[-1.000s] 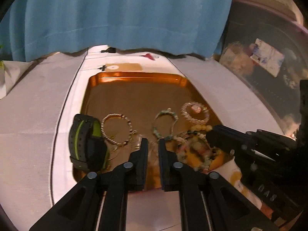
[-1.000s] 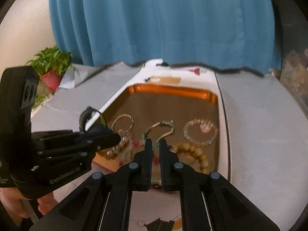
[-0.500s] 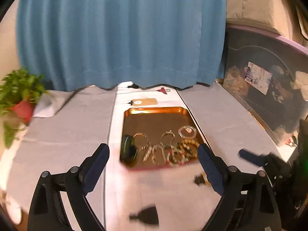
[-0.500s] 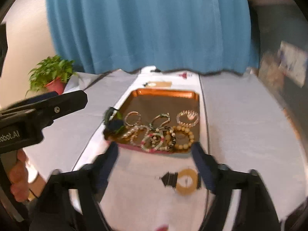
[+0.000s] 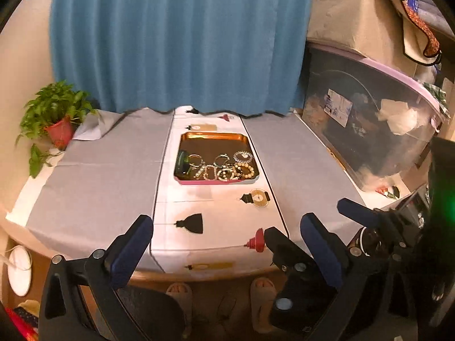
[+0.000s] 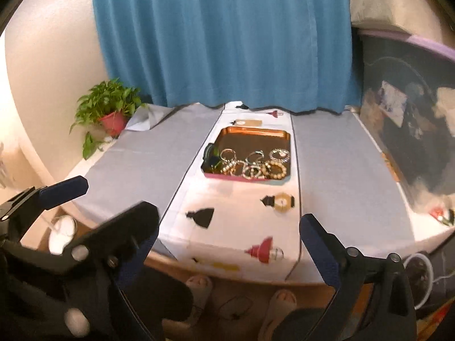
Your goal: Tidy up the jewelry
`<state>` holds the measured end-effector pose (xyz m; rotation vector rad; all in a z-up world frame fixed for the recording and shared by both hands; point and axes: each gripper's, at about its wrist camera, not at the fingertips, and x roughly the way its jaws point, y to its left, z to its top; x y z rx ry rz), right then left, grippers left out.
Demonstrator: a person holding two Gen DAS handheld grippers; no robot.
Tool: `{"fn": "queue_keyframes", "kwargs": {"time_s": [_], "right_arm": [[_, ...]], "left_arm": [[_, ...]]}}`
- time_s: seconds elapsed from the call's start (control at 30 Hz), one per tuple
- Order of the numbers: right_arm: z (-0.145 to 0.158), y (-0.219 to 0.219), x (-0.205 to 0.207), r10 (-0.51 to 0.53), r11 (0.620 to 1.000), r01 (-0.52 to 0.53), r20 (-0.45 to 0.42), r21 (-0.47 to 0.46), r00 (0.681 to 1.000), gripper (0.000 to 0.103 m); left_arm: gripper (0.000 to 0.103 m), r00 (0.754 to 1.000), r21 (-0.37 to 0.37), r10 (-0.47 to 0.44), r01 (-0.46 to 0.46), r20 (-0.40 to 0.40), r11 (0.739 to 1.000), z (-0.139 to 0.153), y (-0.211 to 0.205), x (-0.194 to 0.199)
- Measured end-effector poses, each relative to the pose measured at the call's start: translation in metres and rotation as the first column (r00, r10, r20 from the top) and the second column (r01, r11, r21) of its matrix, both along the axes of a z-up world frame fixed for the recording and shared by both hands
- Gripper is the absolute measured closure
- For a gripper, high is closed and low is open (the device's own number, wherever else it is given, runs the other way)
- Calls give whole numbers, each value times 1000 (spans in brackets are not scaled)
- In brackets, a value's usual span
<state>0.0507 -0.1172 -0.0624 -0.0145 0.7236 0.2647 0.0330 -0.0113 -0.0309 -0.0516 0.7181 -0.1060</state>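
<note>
A copper tray (image 5: 213, 136) (image 6: 253, 130) lies on the white runner in the middle of the table. Several bead and chain bracelets (image 5: 224, 170) (image 6: 256, 167) lie heaped at its near end. A black and green wristband (image 5: 183, 162) (image 6: 209, 153) leans at its left side. My left gripper (image 5: 226, 227) hangs back over the table's near edge, far from the tray. Its jaws are opening wide with nothing between them. My right gripper (image 6: 227, 221) is beside it at the same distance, jaws also opening and empty.
A potted plant (image 5: 57, 119) stands at the table's far left, before a blue curtain (image 5: 176, 42). A clear storage bin (image 5: 369, 130) lines the right side. Slippers (image 5: 177, 289) and a white round thing (image 5: 18, 272) lie on the floor below the near edge.
Both grippers have pulled back and up from just over the tray to beyond the table's near edge. Their jaws went from shut to wide open.
</note>
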Motion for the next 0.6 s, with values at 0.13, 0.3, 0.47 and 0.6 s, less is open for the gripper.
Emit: {"fn": "queue_keyframes", "kwargs": {"time_s": [0.13,0.3,0.47,0.6], "right_arm": [[15,0,-32,-35,999,35,44,1,998,4],[29,3,-53,-51,999,50,61,13,997,4],[31,4,-58,-84,996,83,51,23,995,4],[30,2,-60,-91,995,90,34,32,995,4]], "left_arm": [[0,998,40,42,-44,53,998,15,-2,-31],[0,997,42,67,-69,40,997,25,3,-46],[0,997,81,59,-62,42,995,29,2,-50],[0,998,89,54,-56,28,994,29,1,-51]]}}
